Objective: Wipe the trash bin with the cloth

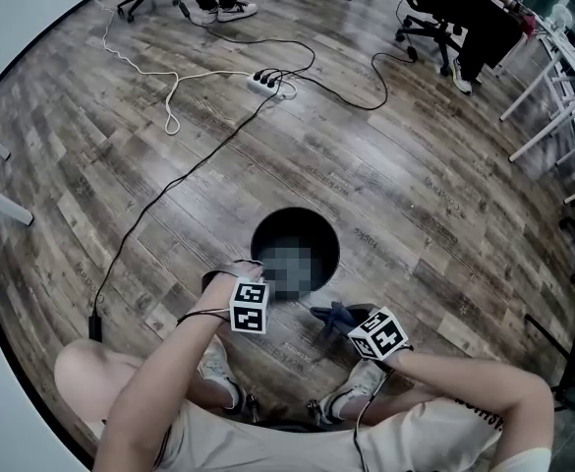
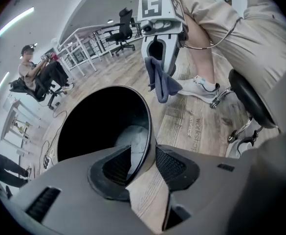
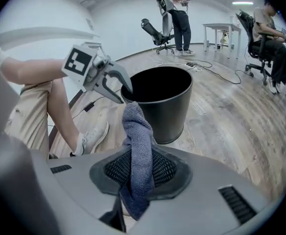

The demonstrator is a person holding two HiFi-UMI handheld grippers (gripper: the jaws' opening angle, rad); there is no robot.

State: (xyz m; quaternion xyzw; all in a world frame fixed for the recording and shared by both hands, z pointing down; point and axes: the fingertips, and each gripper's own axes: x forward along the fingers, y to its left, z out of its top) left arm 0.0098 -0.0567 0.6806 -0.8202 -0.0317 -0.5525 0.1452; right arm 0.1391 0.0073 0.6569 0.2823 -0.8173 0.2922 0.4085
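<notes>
One round black bin (image 3: pixel 158 112) (nubby cloth (image 3: pixel 138 148))

One trash bin (image 1: pixel 295 254), one cloth (image 3: pixel 135 131), two tools (left tool (image 2: pixel 143 168), right tool (image 3: pixel 139 173)), one power strip (image 1: pixel 270 83), two sneakers (image 1: pixel 218 364).

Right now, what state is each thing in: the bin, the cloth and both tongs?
bin: upright on the floor, no lid.
left tongs: open, astride the bin's rim.
cloth: bunched, clear of the bin.
right tongs: shut on the cloth.
</notes>
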